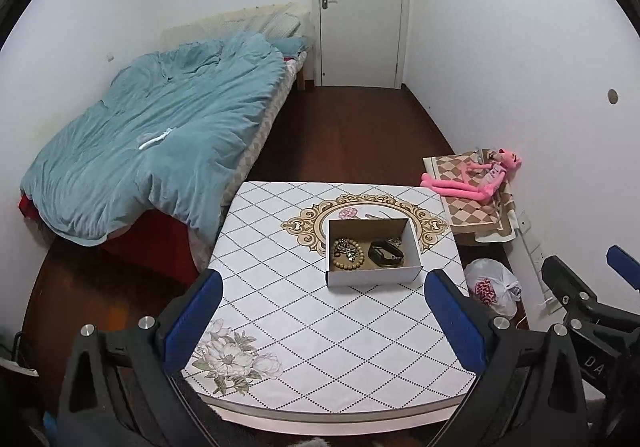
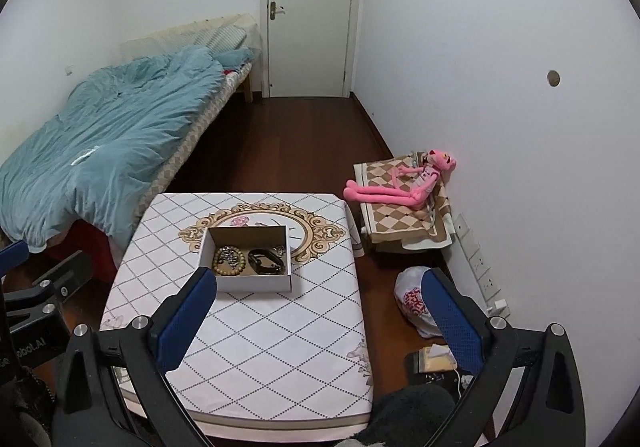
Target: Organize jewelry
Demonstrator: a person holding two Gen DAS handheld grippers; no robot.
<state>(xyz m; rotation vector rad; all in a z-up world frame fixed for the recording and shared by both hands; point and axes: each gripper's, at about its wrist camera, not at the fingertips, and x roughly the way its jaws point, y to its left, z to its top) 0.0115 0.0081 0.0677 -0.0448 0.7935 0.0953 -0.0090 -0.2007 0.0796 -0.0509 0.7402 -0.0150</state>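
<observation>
An open white cardboard box (image 1: 372,277) (image 2: 252,282) stands on the patterned table (image 1: 304,327) (image 2: 280,347). Inside lie a tan bead bracelet (image 1: 349,255) (image 2: 229,262) with a silvery chain on it and a dark bracelet (image 1: 385,253) (image 2: 264,262). My left gripper (image 1: 322,323) is open, raised above the table's near half, short of the box. My right gripper (image 2: 320,323) is open too, with its left finger (image 2: 186,321) near the box's front left corner. Both hold nothing. The right gripper (image 1: 600,287) shows at the left wrist view's right edge.
A bed with a blue duvet (image 1: 160,135) (image 2: 100,143) borders the table on the left. A pink plush toy (image 1: 476,177) (image 2: 400,187) lies on a low checkered stand by the right wall. A white plastic bag (image 1: 492,287) (image 2: 416,299) sits on the wooden floor.
</observation>
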